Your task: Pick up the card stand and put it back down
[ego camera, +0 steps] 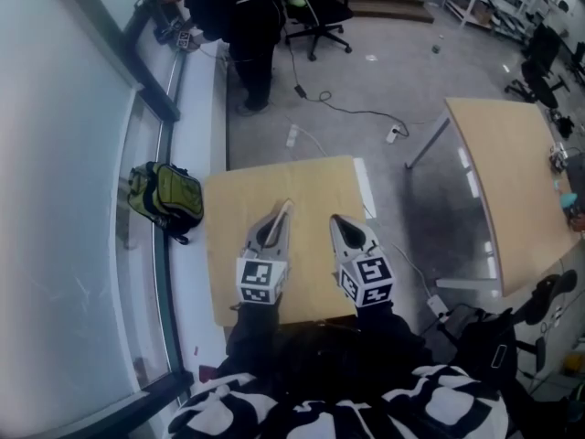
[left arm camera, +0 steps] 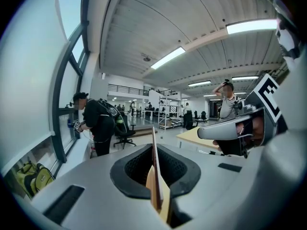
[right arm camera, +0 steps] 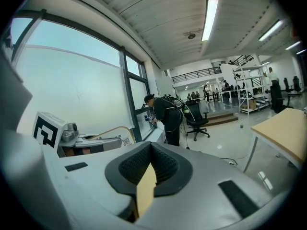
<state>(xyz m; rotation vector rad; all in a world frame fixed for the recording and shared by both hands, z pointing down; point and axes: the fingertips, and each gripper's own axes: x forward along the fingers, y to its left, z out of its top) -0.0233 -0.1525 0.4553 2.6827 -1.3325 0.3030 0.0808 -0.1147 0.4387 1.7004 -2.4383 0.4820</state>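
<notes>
Hovering above the table (ego camera: 239,210), the left gripper (ego camera: 288,205) and right gripper (ego camera: 335,219) are clenched empty; the card stand seems out of view, so finding it comes first, then opening.

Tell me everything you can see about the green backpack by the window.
The backpack is olive green with black straps and trim, soft fabric by its look. It lies slumped on the pale strip along the window, close beside the far left corner of the small wooden table; whether they touch is unclear. Nothing rests on it.
</notes>
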